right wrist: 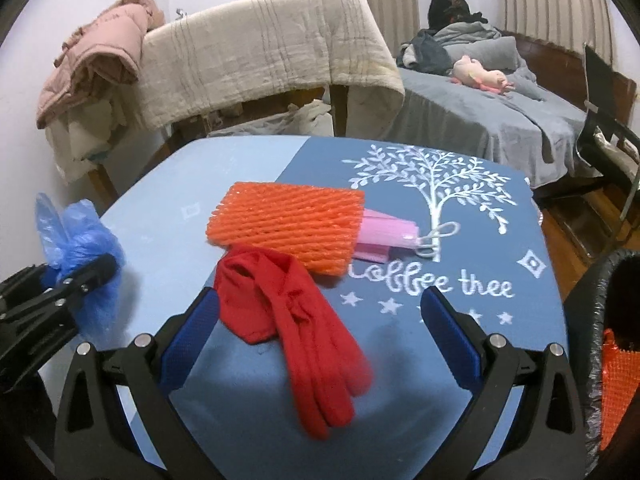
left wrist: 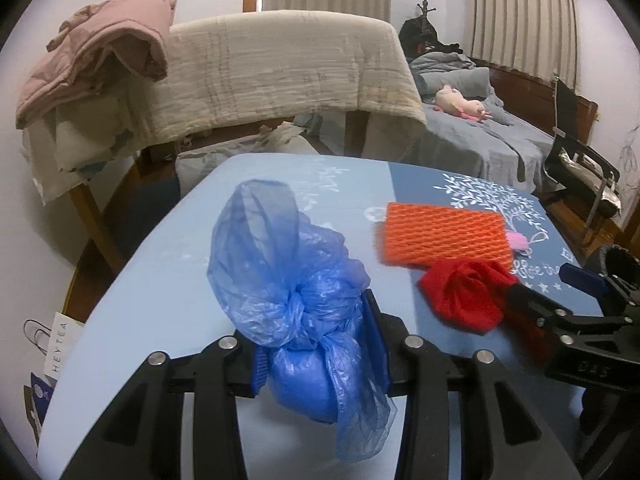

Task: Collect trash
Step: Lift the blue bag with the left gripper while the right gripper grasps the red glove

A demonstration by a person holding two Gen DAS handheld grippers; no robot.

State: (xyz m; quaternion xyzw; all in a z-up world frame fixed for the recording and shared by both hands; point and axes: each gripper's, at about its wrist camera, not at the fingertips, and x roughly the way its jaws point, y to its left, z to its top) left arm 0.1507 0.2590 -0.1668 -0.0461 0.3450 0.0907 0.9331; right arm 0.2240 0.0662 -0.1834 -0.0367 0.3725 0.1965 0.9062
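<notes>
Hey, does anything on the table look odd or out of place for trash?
Yes: a red glove lies crumpled on the table beside the orange foam net, between the right gripper's open fingers. It looks like clothing, not trash.

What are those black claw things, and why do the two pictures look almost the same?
They are two grabbers, one in each of a person's hands, each with a camera looking along its fingers. The left grabber squeezes a knotted blue bag. The right grabber is open over a red glove. On the blue table also lie an orange foam net and a pink mask under it. At the right edge stands a black bin for trash.
</notes>
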